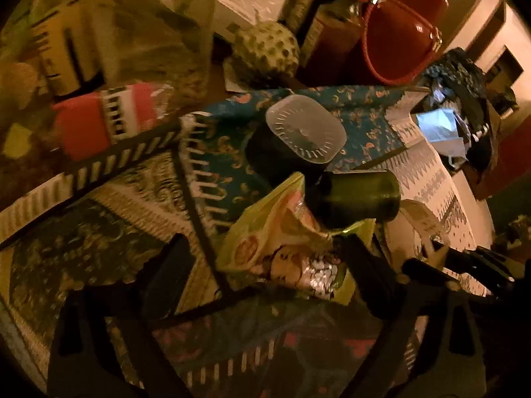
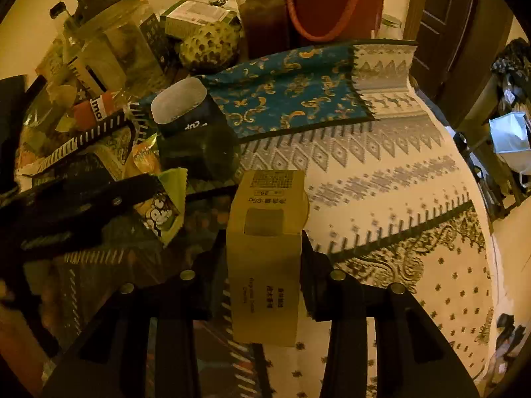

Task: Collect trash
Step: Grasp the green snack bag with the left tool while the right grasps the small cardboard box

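Trash on this table is two pieces at the near edge: a crumpled yellow-green snack wrapper (image 1: 292,248) on the left, a small tan cardboard box (image 2: 265,252) on the right. Both lie on the patterned tablecloth (image 2: 398,199).

Left first. My left gripper (image 1: 265,275) points steeply down over the wrapper, jaws spread wide, nothing pressed yet. The wrapper sits between the two fingers, its foil-lined torn end toward me, its long axis running away from me and up-left. The right-hand finger (image 1: 368,275) looks to be touching or just beside the wrapper's edge; I cannot tell which. The left-hand one stands apart. Just beyond the wrapper lie a dark green can (image 1: 358,199) on its side and a dark cup with a clear lid (image 1: 305,132), both close enough to get nudged.

Right. My right gripper (image 2: 265,258) is clamped on the tan box, pads against its two side faces. The box's long axis runs along the fingers, the printed end pointing away from me. Grip looks square, box not tilted.

Judgement: left hand is the nearer to the wrapper, already straddling it. Closing should do, provided the jaws cross its narrow width.

Farther back: a red handbag (image 2: 335,0) and a spiky ball (image 2: 209,46), not trash by the look.
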Demonstrator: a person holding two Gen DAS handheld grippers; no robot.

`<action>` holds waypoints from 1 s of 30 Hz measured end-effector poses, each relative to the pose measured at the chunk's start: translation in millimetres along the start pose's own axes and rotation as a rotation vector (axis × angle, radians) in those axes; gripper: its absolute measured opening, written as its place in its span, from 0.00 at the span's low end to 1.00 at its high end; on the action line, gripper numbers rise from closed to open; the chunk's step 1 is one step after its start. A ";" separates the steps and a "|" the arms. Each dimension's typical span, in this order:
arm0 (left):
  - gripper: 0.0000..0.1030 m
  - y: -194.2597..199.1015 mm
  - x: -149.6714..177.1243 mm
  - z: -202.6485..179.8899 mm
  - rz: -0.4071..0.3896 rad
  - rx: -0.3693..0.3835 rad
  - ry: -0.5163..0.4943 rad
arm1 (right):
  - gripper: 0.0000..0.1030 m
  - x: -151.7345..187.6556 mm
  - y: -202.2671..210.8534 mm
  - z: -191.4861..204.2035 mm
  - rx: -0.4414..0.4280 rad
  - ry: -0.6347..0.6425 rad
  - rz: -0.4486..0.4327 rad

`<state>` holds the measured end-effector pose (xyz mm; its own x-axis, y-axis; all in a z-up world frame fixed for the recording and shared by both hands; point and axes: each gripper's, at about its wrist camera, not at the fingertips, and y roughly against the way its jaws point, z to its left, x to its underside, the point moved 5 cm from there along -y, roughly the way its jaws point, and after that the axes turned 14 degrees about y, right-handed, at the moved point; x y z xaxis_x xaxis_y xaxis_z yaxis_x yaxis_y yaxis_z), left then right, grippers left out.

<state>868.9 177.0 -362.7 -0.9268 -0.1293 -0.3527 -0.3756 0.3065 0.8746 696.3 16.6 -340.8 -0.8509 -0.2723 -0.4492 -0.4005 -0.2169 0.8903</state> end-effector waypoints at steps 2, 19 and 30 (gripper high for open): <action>0.73 -5.1 0.9 -6.1 0.017 0.040 -0.014 | 0.34 4.3 5.1 -1.2 0.005 0.002 0.000; 0.12 48.2 31.7 -37.5 -0.059 -0.012 0.020 | 0.34 3.8 65.2 -16.2 -0.003 0.043 -0.094; 0.12 170.6 46.8 -84.3 -0.329 -0.073 0.093 | 0.34 10.9 164.8 -32.1 -0.020 0.119 -0.276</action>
<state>761.8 143.7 -201.9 -0.7502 -0.2962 -0.5912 -0.6500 0.1667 0.7414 631.9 -52.2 -201.4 -0.6648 -0.3083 -0.6804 -0.6031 -0.3160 0.7324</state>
